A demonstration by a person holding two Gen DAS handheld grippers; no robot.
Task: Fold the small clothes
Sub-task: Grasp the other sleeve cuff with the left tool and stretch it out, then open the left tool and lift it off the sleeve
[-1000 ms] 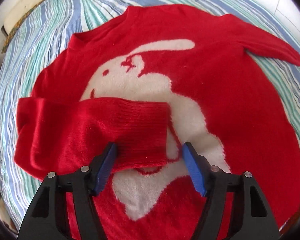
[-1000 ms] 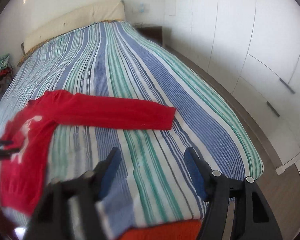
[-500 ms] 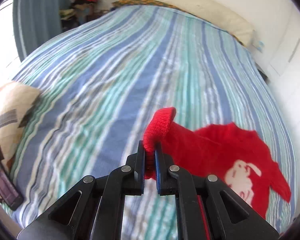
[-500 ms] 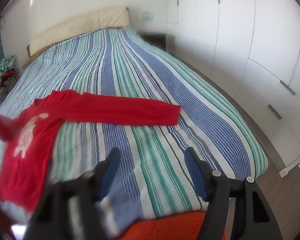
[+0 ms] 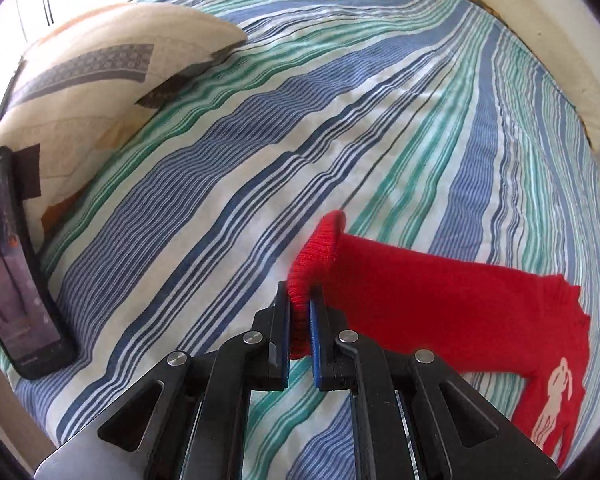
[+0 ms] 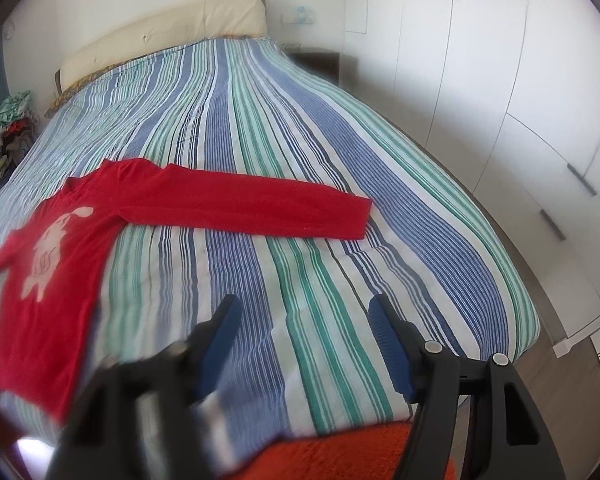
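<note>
A small red sweater with a white rabbit on its front lies flat on the striped bed. One sleeve lies stretched out to the right across the stripes. In the left wrist view the other sleeve is pulled out straight from the body, and my left gripper is shut on its ribbed cuff. My right gripper hovers open over the bed's near end, nothing between its blue pads, well short of the outstretched sleeve.
A cream patterned pillow and a phone leaning on it lie at the left in the left wrist view. White wardrobe doors run along the bed's right side. An orange-red cloth shows at the bottom edge. Clothes are piled at far left.
My left gripper shut on the folded sleeve's cuff and carried it outward off the sweater's front, stretching the sleeve straight. My right gripper stayed still and open.
</note>
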